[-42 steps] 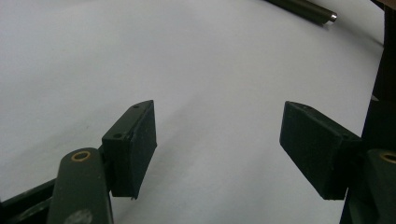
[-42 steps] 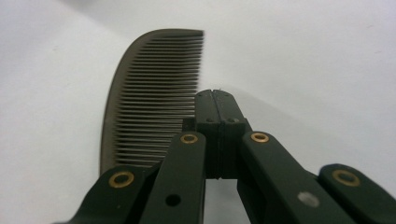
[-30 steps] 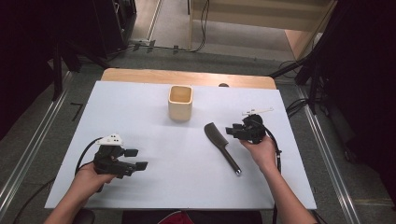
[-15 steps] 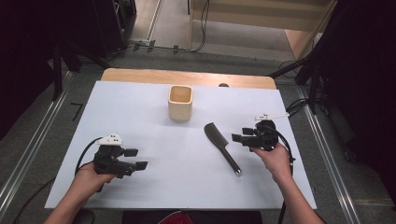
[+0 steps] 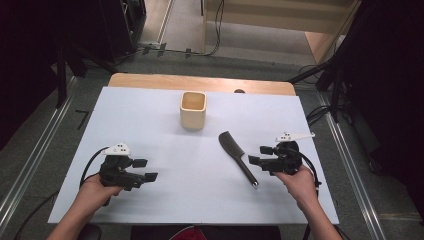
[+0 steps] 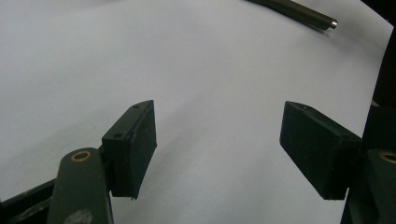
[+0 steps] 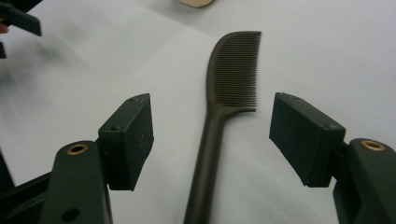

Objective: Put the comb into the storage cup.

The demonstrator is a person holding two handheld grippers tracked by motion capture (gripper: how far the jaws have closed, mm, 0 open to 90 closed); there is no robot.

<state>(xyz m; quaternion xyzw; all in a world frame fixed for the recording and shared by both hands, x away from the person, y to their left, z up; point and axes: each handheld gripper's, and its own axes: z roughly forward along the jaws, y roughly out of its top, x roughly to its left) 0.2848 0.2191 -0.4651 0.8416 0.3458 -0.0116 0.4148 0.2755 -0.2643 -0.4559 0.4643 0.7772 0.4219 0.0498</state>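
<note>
High view: white table sheet [image 5: 150, 115] with a dark comb [image 5: 238, 156] lying flat right of centre, toothed head toward 11 o'clock, handle end toward 5 o'clock. At 11 o'clock from the comb, well apart, stands an upright beige cup [image 5: 193, 109]. Just beside the comb handle, at 3 o'clock from it, hovers the right gripper [image 5: 260, 155], jaws pointing toward 9 o'clock, spread wide, just opened further, nothing between them. Far over at 9 o'clock, near the front left of the sheet, sits the left gripper [image 5: 145, 170] in its hand, jaws also wide apart and empty. Left gripper view: two black pads [image 6: 133, 147] standing wide over bare white sheet, holding nothing; handle tip of the comb [image 6: 299, 11] seen at 1 o'clock, far off. Right gripper view: comb [image 7: 219, 112] lies on the sheet beyond the open pads [image 7: 128, 140], teeth facing 3 o'clock, handle running down to 6 o'clock, touching neither pad; edge of the cup [image 7: 196, 3] at 12 o'clock.
</note>
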